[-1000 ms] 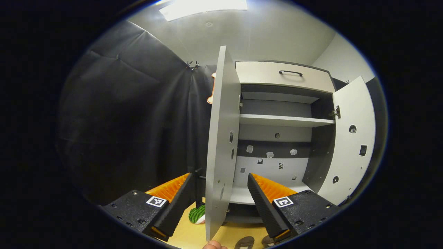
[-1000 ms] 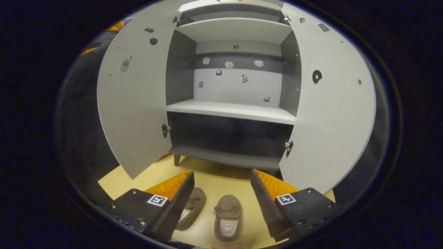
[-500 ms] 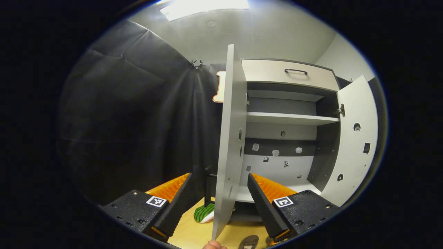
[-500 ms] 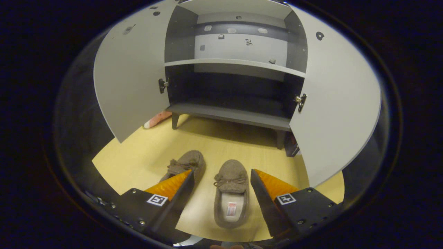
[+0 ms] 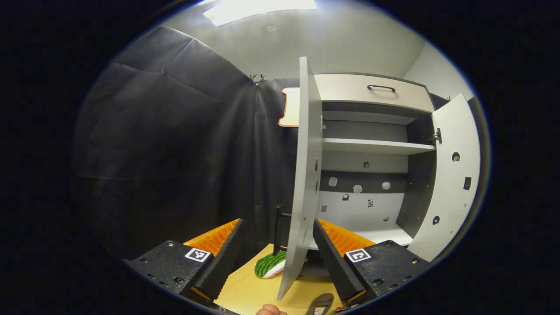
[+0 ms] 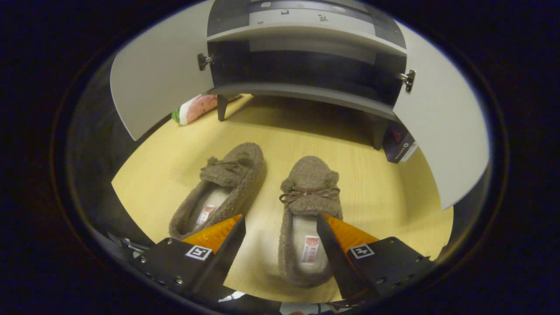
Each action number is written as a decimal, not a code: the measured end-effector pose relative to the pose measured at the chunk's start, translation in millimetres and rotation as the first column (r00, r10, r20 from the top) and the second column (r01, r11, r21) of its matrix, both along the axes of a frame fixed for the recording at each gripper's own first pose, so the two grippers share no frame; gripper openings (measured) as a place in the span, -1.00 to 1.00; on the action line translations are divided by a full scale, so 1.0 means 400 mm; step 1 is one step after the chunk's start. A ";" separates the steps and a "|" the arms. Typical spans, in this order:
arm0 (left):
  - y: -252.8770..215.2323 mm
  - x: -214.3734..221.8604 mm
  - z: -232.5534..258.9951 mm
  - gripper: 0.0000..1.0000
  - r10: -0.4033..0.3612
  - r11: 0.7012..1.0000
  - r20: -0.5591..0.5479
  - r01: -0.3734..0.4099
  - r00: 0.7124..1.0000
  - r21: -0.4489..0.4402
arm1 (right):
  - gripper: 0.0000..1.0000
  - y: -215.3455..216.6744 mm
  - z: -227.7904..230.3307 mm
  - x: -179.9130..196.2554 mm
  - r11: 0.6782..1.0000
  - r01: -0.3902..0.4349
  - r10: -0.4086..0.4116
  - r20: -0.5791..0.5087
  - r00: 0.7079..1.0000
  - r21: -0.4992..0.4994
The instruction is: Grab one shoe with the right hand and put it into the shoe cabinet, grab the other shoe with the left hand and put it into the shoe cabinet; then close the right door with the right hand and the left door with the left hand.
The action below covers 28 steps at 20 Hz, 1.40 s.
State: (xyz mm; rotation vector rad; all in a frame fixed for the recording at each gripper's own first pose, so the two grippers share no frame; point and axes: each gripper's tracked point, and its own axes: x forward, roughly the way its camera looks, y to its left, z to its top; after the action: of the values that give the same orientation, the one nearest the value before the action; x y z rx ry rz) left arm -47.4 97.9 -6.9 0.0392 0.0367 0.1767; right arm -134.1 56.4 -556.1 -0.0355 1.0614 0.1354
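Two brown fuzzy slippers lie side by side on the yellow wooden floor, in front of the open shoe cabinet, with their toes pointing toward it. The right slipper is the nearer target: it sits between the fingers of the right claw, whose jaws stand wide apart and hold nothing; its right finger overlaps the slipper's edge in the picture, but I cannot tell if it touches. The left slipper lies just beside it, a little turned, with its heel near the other finger. I judge these slippers to be light and soft; the fleecy sides will give under pressure, so the pinch should go across the heel opening or the side wall, where the rim is a bit firmer, and not on the loose bow at the front. The fuzzy cloth should not slip much. Behind them both cabinet doors are swung open, and the low shelf is dark and free. A watermelon-patterned object lies on the floor by the cabinet's left leg. In the left gripper view, the left claw is also wide and holds nothing; it is raised, and the edge of the left door stands between its fingers in the view, farther off.
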 end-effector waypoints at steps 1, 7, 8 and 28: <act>0.013 -0.006 0.000 0.93 0.018 1.000 -0.002 -0.018 1.000 0.008 | 0.95 0.000 -0.013 0.012 1.000 -0.001 0.001 0.006 1.000 -0.009; 0.086 -0.048 -0.002 0.92 0.122 0.991 -0.018 -0.121 0.992 0.053 | 0.83 -0.002 -0.104 0.086 0.995 -0.033 0.034 0.011 0.999 -0.089; 0.096 -0.053 -0.003 0.84 0.137 0.989 -0.020 -0.135 0.990 0.057 | 0.77 -0.012 -0.114 0.108 0.993 -0.026 0.029 0.025 0.999 -0.112; 0.035 0.009 -0.051 0.93 0.037 0.999 -0.047 -0.037 0.998 0.001 | -0.73 -0.092 0.249 0.293 0.989 0.095 -0.047 0.366 0.930 -0.116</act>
State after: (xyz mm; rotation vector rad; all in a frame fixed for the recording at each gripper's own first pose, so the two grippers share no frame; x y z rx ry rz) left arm -43.6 111.8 -27.1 0.0428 0.0843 0.2129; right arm -16.8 19.7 -456.6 -0.1365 0.6987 -0.0088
